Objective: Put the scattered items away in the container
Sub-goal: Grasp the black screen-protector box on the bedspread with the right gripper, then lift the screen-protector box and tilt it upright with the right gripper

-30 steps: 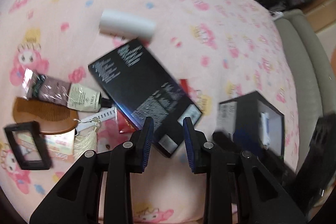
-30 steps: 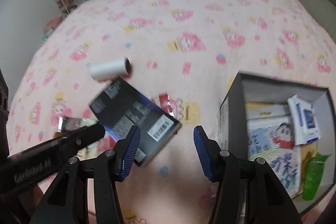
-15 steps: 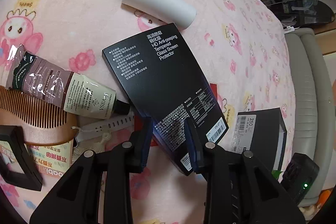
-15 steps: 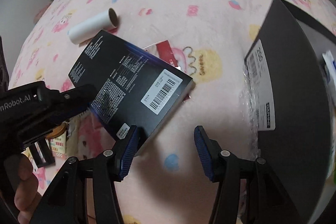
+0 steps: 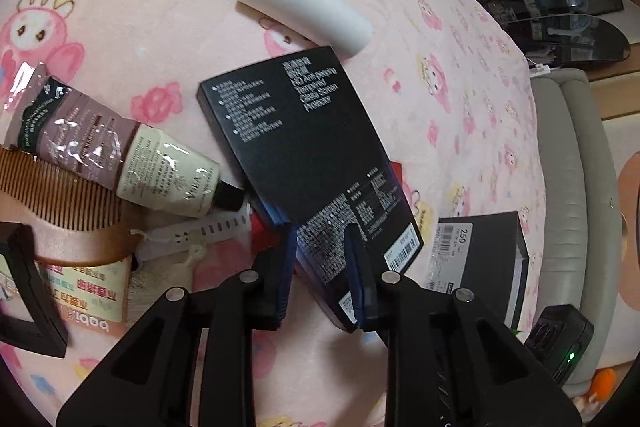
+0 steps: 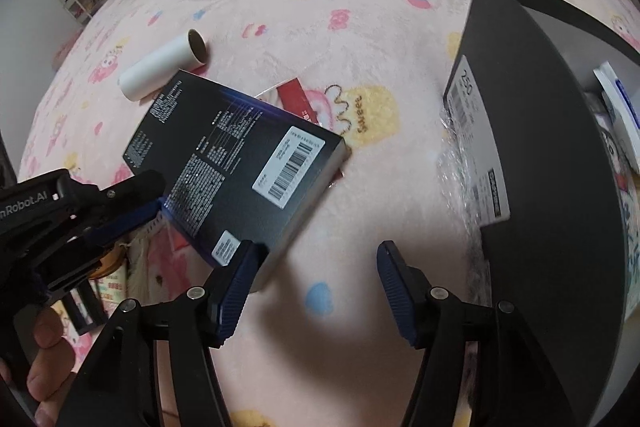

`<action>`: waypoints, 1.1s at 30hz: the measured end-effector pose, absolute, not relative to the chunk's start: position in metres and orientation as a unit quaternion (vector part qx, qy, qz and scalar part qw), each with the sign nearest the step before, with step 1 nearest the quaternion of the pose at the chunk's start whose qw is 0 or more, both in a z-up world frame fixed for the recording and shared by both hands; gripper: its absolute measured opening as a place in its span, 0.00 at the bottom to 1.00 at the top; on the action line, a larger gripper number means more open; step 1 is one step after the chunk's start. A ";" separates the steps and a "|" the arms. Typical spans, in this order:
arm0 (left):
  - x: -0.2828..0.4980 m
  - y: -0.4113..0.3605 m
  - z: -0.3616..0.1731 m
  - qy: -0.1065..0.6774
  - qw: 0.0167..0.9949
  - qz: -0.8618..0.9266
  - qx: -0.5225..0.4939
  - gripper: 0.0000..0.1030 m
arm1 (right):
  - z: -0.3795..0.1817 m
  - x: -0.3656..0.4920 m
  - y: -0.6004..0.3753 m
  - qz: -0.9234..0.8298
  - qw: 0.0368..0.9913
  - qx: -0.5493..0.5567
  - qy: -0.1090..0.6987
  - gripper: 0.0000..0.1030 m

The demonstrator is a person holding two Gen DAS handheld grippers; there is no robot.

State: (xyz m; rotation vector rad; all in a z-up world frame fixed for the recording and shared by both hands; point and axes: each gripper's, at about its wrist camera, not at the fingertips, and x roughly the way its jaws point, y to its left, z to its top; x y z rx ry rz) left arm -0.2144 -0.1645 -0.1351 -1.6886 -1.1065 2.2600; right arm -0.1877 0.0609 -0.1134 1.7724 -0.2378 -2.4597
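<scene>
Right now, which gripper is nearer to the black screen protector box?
Left. The left gripper has its fingers closing around the screen protector box at its near end; the right gripper stands open beside it, over bare blanket.

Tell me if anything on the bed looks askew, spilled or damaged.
The black box lies crooked, resting partly on top of a red packet instead of flat on the pink blanket. Nothing looks spilled or damaged.

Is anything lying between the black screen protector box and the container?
Nothing lies there: only bare pink blanket separates the screen protector box from the container. The right gripper, fingers just opening and empty, hovers over that gap. The container's near wall must be cleared.
</scene>
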 end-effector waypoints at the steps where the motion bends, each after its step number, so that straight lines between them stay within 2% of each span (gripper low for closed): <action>1: -0.215 -0.163 -0.136 -0.361 0.056 0.745 -0.558 0.22 | -0.113 -0.189 0.060 -0.810 0.048 0.580 -0.074 0.57; 3: -0.215 -0.161 -0.138 -0.350 0.047 0.746 -0.565 0.21 | -0.112 -0.193 0.059 -0.814 0.040 0.576 -0.063 0.57; 5: -0.216 -0.162 -0.140 -0.347 0.042 0.745 -0.568 0.15 | -0.101 -0.198 0.058 -0.831 0.043 0.551 -0.060 0.57; 8: -0.215 -0.162 -0.140 -0.347 0.042 0.745 -0.568 0.15 | -0.088 -0.214 0.047 -0.854 0.049 0.517 -0.020 0.57; 12: -0.214 -0.162 -0.141 -0.349 0.042 0.745 -0.567 0.15 | -0.096 -0.245 0.038 -0.849 0.034 0.528 0.011 0.57; 18: -0.215 -0.163 -0.143 -0.353 0.047 0.744 -0.566 0.15 | -0.127 -0.276 0.032 -0.826 0.049 0.561 -0.001 0.57; 20: -0.215 -0.164 -0.144 -0.354 0.046 0.743 -0.567 0.15 | -0.133 -0.279 0.036 -0.804 0.084 0.587 -0.038 0.59; 22: -0.215 -0.164 -0.145 -0.355 0.043 0.741 -0.569 0.15 | -0.142 -0.278 0.037 -0.774 0.120 0.618 -0.068 0.66; 25: -0.212 -0.166 -0.144 -0.361 0.043 0.739 -0.567 0.15 | -0.140 -0.270 0.035 -0.781 0.124 0.610 -0.052 0.67; 27: -0.209 -0.168 -0.145 -0.371 0.035 0.735 -0.566 0.17 | -0.137 -0.267 0.034 -0.785 0.122 0.605 -0.045 0.67; 28: -0.208 -0.170 -0.145 -0.373 0.030 0.734 -0.566 0.27 | -0.137 -0.266 0.034 -0.786 0.121 0.605 -0.045 0.68; 29: -0.207 -0.171 -0.147 -0.366 0.015 0.736 -0.569 0.31 | -0.137 -0.266 0.034 -0.786 0.122 0.605 -0.045 0.69; 33: -0.205 -0.175 -0.151 -0.383 0.024 0.732 -0.564 0.30 | -0.140 -0.270 0.036 -0.784 0.132 0.604 -0.056 0.71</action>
